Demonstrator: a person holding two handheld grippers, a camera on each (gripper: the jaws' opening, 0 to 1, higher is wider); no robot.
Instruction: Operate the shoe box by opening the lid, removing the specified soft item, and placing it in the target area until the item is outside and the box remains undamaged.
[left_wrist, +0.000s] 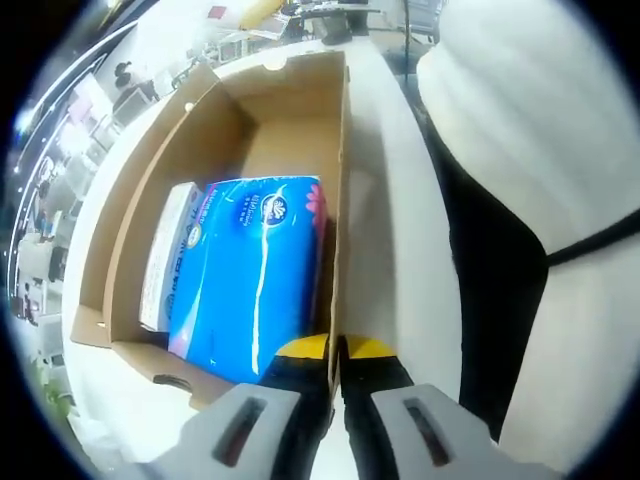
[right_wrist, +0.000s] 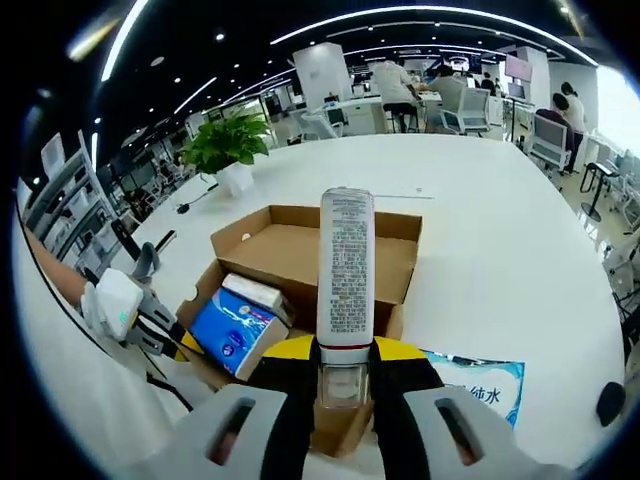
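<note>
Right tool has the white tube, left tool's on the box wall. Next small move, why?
Probably carry the white tube sideways with the right tool, clear of the shoe box, and lower it onto bare table. It is clamped upright over the open box, and the left tool pinches the box wall, seemingly steadying it.

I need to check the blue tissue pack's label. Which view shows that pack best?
The left gripper view: the blue plastic tissue pack lies close and large inside the open brown cardboard box, printed face up. The right gripper view shows it small, partly hidden behind the white tube clamped in the right gripper.
</note>
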